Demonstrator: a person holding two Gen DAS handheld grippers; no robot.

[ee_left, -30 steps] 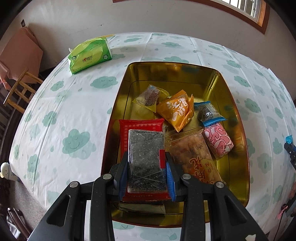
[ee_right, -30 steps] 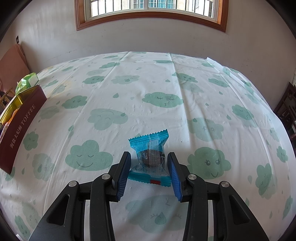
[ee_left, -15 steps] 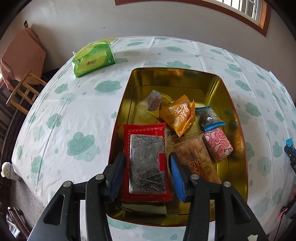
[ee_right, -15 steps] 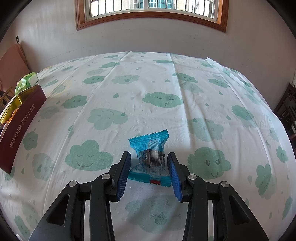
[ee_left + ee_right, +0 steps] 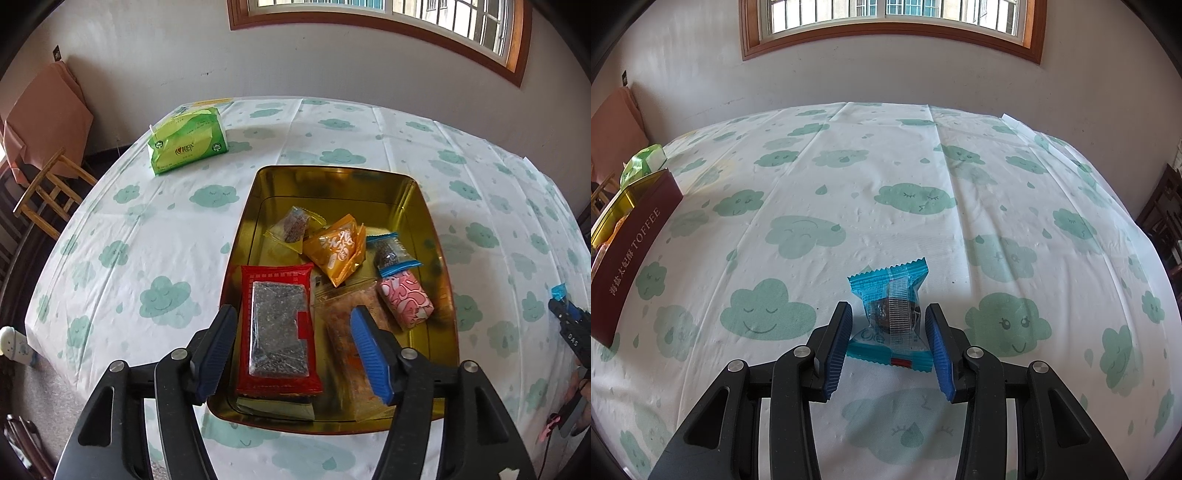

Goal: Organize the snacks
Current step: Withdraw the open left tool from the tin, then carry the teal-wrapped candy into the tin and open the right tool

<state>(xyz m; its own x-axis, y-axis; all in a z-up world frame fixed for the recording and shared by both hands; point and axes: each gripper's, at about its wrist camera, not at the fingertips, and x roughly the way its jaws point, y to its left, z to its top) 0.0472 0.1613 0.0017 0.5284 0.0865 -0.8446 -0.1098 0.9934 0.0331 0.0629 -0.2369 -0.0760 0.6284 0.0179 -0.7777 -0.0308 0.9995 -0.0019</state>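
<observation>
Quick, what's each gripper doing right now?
Left gripper: jaws opening, holding nothing; red snack pack lies in the tin.
Right gripper: open around the blue snack, not squeezing.

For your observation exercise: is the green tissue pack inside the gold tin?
No, the green tissue pack lies on the tablecloth, apart from the gold tin.

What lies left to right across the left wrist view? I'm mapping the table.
Green tissue pack → red-wrapped dark snack bar in the gold tin → orange snack packet → pink patterned packet.
</observation>
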